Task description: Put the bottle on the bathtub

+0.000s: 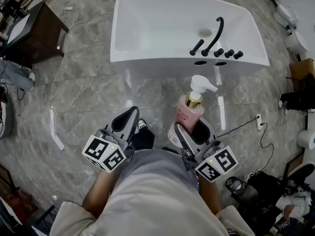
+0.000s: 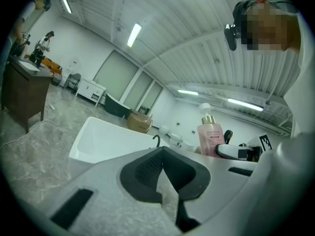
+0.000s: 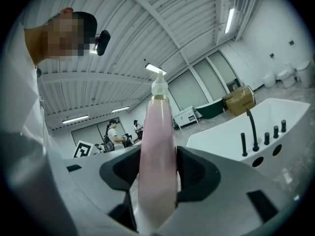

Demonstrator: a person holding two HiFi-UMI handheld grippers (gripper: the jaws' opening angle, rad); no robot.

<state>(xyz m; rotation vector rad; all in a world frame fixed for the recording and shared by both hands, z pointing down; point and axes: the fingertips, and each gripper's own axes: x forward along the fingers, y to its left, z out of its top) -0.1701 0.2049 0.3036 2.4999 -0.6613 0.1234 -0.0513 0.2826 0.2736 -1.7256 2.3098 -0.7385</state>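
A pink pump bottle (image 1: 189, 113) with a white pump head and gold collar stands upright in my right gripper (image 1: 193, 132), whose jaws are shut on its body. In the right gripper view the bottle (image 3: 157, 161) fills the gap between the two dark pads. The same bottle (image 2: 210, 135) shows at the right of the left gripper view. The white bathtub (image 1: 147, 28) lies ahead on the floor, its black faucet (image 1: 214, 33) and knobs on the near right rim. My left gripper (image 1: 127, 123) is shut and holds nothing; its pads (image 2: 147, 168) meet.
Grey marble floor surrounds the tub. A dark wooden cabinet (image 1: 29, 36) stands at the far left, with a white cable (image 1: 59, 77) trailing across the floor. Toilets and fixtures (image 1: 288, 14) line the right side, with bags and gear (image 1: 275, 191) at the lower right.
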